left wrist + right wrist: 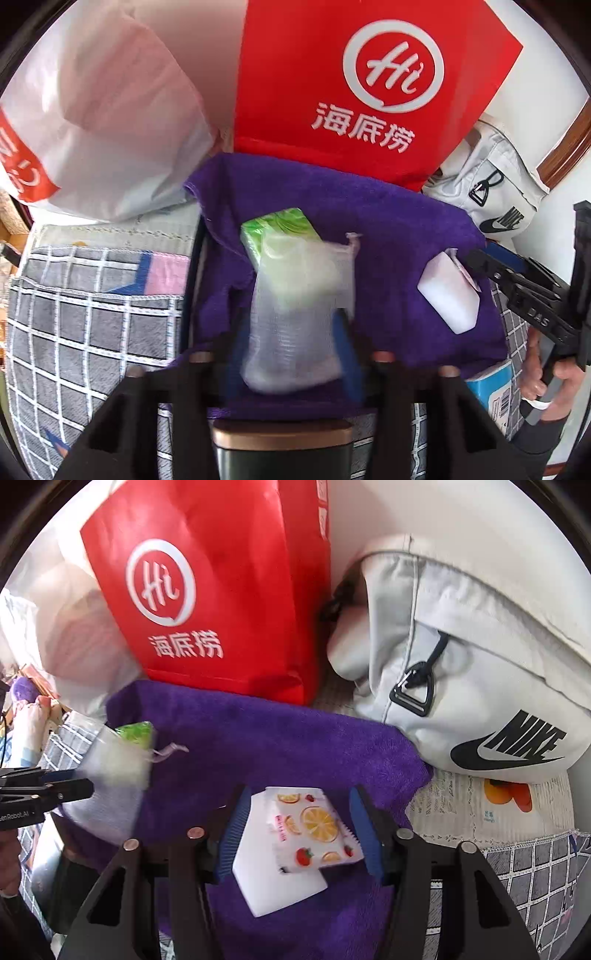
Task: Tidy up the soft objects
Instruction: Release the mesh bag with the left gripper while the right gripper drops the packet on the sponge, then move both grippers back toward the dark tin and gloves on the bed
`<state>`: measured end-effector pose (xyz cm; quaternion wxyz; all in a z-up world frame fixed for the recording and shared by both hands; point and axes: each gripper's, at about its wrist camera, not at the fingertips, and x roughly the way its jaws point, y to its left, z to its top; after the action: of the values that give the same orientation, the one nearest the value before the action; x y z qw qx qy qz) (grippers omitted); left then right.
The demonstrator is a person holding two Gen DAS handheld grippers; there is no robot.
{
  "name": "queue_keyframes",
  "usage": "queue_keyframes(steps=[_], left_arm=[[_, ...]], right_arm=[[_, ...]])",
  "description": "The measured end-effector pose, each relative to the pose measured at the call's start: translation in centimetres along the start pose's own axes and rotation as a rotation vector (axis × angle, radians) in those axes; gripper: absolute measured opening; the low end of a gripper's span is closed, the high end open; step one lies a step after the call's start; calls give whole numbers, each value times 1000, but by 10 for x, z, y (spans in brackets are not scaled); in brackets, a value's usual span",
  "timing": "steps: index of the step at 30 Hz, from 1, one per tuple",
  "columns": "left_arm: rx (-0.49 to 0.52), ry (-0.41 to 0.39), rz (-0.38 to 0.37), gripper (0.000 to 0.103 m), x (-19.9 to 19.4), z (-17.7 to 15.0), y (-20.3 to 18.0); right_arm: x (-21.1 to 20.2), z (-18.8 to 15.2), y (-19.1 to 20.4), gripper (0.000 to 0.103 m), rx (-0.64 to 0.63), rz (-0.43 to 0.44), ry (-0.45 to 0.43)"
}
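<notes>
A purple towel (399,236) lies spread over the checked cloth; it also shows in the right wrist view (280,738). My left gripper (291,354) holds a white mesh pouch (295,317) between its blue pads; a green tissue pack (277,229) sits inside its top. The pouch also shows in the right wrist view (110,771). My right gripper (299,834) straddles a white sponge block with a fruit-print packet (295,834) on the towel, jaws apart and not squeezing it. The block shows in the left wrist view (448,291).
A red paper bag (354,85) stands behind the towel. A white plastic bag (103,122) is at the left, a white Nike bag (480,686) at the right. A grey checked cloth (81,325) covers the surface. A blue tissue pack (491,387) lies by the towel's right edge.
</notes>
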<state>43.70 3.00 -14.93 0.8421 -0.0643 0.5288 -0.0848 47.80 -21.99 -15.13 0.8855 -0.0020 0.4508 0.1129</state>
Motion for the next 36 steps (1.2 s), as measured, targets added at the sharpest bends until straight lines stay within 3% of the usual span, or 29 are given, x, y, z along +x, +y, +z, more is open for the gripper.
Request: queue_keyframes(steps=[9, 19, 31, 36], left_arm=[[-23, -41, 26, 54, -34, -13, 13], [-49, -115, 42, 54, -84, -49, 15], [-30, -146, 7, 54, -130, -111, 6], [-26, -143, 23, 54, -140, -139, 3]], right_arm=[[-44, -6, 1, 63, 36, -5, -48], [-104, -38, 12, 63, 87, -2, -120], [-156, -113, 52, 63, 20, 0, -79], [-172, -147, 70, 63, 27, 69, -76]])
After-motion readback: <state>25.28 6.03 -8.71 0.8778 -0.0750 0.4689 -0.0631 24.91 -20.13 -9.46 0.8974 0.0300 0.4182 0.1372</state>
